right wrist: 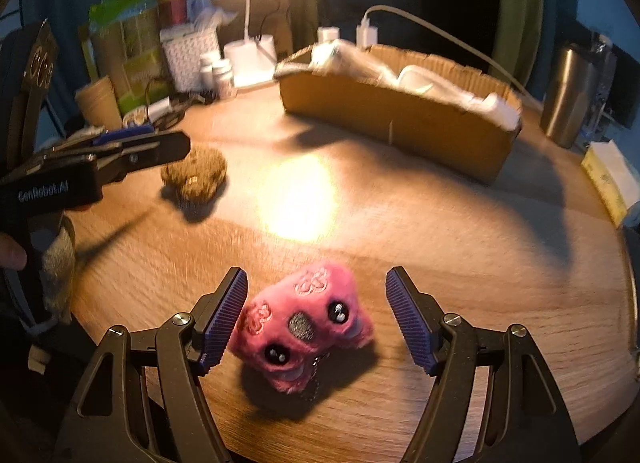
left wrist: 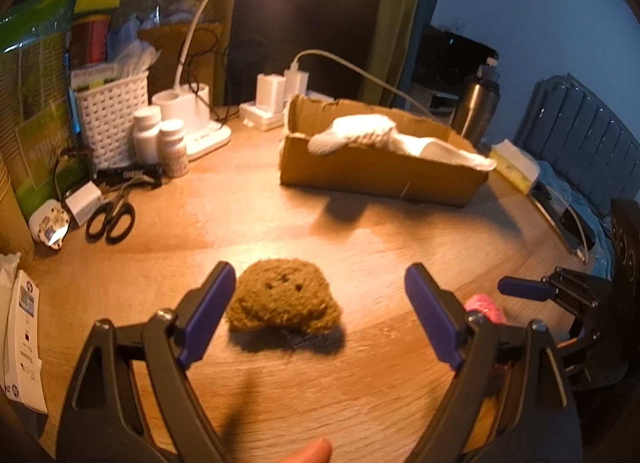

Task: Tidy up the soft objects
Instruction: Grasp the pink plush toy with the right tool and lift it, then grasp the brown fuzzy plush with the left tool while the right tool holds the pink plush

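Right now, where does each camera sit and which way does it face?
Left wrist: on the left gripper, angled down at the brown plush; open jaws and a fingertip show.
Right wrist: on the right gripper, angled down at the pink plush; open jaws show.
Shared: both plushes, the cardboard box, each other's gripper.

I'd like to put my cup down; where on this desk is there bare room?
Bare wood lies mid-desk, between the brown plush, the pink plush and the cardboard box. The left edge is crowded: scissors, pill bottles, basket, lamp base. Behind the box stand chargers and a steel bottle.
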